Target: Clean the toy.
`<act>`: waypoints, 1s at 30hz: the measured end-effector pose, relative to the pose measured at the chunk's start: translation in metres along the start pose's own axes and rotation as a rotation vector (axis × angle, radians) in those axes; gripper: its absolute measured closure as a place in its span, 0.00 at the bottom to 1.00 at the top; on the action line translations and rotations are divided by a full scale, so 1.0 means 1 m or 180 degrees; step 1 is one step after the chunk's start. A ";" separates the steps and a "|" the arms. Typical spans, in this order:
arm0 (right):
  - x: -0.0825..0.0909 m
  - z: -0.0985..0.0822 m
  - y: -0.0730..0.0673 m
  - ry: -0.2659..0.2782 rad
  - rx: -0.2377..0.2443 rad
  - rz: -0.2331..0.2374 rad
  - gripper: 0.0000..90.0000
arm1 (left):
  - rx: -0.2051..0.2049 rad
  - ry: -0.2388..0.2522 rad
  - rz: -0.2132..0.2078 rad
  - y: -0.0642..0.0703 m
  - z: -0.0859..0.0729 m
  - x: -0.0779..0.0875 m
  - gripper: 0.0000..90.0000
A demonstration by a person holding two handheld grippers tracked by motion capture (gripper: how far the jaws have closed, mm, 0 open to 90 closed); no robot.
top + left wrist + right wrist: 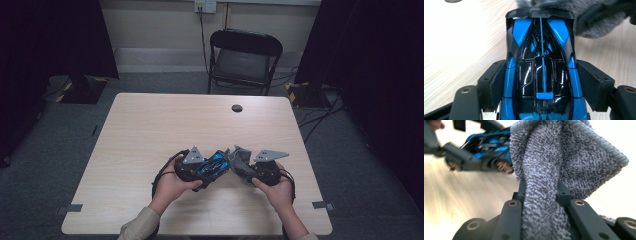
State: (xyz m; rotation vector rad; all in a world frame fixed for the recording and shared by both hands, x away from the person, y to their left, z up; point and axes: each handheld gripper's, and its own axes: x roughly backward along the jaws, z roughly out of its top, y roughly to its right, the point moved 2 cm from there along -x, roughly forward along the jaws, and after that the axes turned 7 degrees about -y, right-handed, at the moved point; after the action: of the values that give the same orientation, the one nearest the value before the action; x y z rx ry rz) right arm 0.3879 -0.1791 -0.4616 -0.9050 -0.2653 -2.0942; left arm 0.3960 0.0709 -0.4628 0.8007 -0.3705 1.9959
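Left gripper (pixel 541 82): your jaws clamp the blue-and-black toy car (pixel 541 62) by its two flanks; one pad presses each side near the cabin; the tail reaches out past the fingertips
Right gripper (pixel 540 195): your jaws pinch a bunched fold of the grey terry cloth (pixel 564 160); the loose part fans out above the fingertips
Toy car: held over the wooden table (pixel 150 125), nearer its front edge than its back edge, about midway between its left and right edges; it sits between your two hands
Cloth against car: the cloth's free end meets the car's tail; from the left gripper view it lies just past the rear wing
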 end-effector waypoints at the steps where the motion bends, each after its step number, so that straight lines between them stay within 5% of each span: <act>1: 0.000 -0.001 -0.001 -0.0019 0.0019 0.0016 0.81 | 0.0010 0.0008 0.0005 -0.001 0.000 0.001 0.31; 6: 0.003 -0.007 -0.003 -0.0059 0.0051 -0.0030 0.81 | 0.0024 0.0017 0.0024 -0.004 -0.002 0.007 0.31; 13: 0.013 -0.008 0.024 0.0018 -0.0184 -0.0489 0.81 | -0.0034 0.0054 -0.0082 0.005 -0.001 0.011 0.31; 19: 0.004 0.000 0.021 -0.0023 -0.0160 -0.0467 0.81 | -0.0041 0.0054 -0.0158 0.012 0.001 0.004 0.31; 30: -0.015 0.009 0.006 -0.0009 -0.0089 -0.0151 0.81 | -0.0052 0.0044 -0.0185 0.014 0.001 -0.002 0.31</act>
State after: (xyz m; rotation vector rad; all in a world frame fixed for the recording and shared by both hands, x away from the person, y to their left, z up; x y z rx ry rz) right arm 0.4033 -0.1698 -0.4656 -0.9267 -0.2619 -2.1451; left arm 0.3852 0.0614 -0.4621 0.7786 -0.3513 1.9410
